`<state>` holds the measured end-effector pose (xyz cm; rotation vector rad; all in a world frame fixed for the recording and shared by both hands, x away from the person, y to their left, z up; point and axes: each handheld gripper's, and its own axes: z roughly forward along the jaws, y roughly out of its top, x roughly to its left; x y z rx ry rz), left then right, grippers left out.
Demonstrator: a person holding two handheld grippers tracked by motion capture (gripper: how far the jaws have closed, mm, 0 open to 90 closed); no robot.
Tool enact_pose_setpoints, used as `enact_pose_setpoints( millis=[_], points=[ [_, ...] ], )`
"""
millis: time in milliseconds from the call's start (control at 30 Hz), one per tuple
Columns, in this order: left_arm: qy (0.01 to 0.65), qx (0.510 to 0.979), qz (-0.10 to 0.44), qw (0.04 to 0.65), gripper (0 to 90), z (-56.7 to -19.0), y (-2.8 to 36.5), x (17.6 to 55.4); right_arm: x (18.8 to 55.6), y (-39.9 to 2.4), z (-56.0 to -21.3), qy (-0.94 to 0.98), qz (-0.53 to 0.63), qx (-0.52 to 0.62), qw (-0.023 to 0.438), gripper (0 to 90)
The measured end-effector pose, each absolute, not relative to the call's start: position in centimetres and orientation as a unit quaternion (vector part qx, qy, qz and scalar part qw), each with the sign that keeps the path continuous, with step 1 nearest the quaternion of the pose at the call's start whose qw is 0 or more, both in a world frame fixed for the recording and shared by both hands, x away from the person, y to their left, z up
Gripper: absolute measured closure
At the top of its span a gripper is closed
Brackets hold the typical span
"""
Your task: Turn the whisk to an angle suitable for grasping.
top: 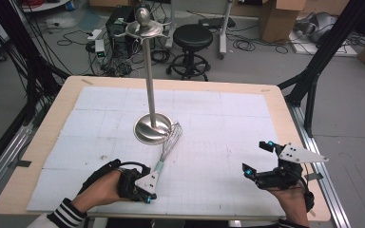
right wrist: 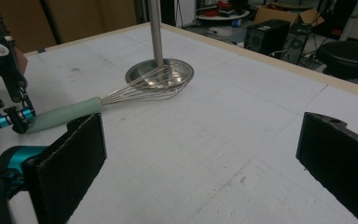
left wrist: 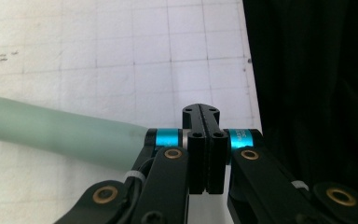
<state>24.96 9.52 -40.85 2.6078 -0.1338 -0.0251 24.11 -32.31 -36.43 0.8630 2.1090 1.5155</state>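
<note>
A wire whisk (top: 170, 139) lies flat on the white mat, its wires resting against the round base of a tall metal stand (top: 152, 128). Its pale green handle (top: 159, 166) points toward the near edge. My left gripper (top: 147, 197) sits just past the handle's end, jaws pressed together with nothing between them. In the left gripper view the handle (left wrist: 60, 133) lies beside the shut jaws (left wrist: 201, 112), on their left. My right gripper (top: 259, 156) hovers at the near right of the table, its pads (right wrist: 70, 158) wide apart and empty, facing the whisk (right wrist: 144, 86) and the stand (right wrist: 158, 70).
The table's wooden rim (top: 285, 109) frames the gridded mat. The stand's pole rises to a dish and knob (top: 143, 21). Behind the table stand a black stool (top: 192, 38), computer gear and cardboard boxes. A black frame leg (top: 313, 71) stands at the right.
</note>
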Motion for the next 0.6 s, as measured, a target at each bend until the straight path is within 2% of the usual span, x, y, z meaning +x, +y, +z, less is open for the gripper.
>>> enact_pose_setpoints(
  millis=[600],
  points=[
    [-0.036,0.97,0.006,0.242,89.7,-40.7,10.8,25.4,24.1,-32.3,-36.4,0.755,0.542,0.31,0.2,0.5]
  ],
)
